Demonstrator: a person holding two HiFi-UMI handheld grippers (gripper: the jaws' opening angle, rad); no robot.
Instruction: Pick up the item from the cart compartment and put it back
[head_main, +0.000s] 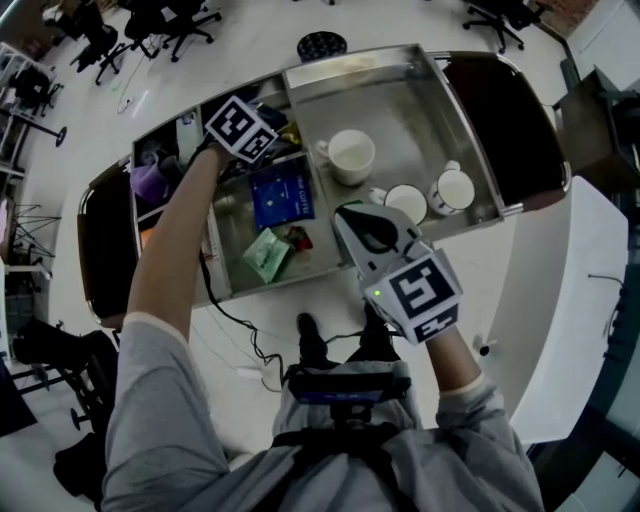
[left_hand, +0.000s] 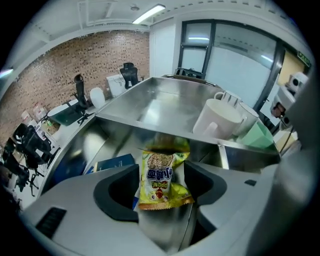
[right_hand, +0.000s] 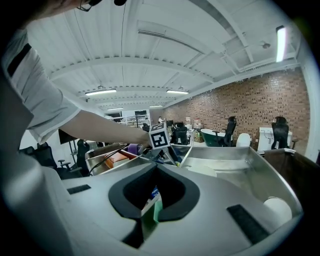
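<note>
Left gripper (left_hand: 165, 197) reaches down into the middle compartment of the stainless steel cart (head_main: 352, 54). Jaws spread wide, pads clear of the glossy yellow snack packet (left_hand: 162, 177) that lies between them, so nothing is clamped. Packet's long axis runs straight away from the gripper: one crimped short end nearest the camera, the other toward the steel divider wall under the white ceramic cups (left_hand: 216, 120). Printed face up. A flat blue book-like pack (head_main: 282, 195) sits just beside it, and a pale green sachet (head_main: 265, 254) lies further toward the person. Right gripper (head_main: 350, 216) hovers over the cart's near edge – jaws drawn to a thin slit, holding nothing.
</note>
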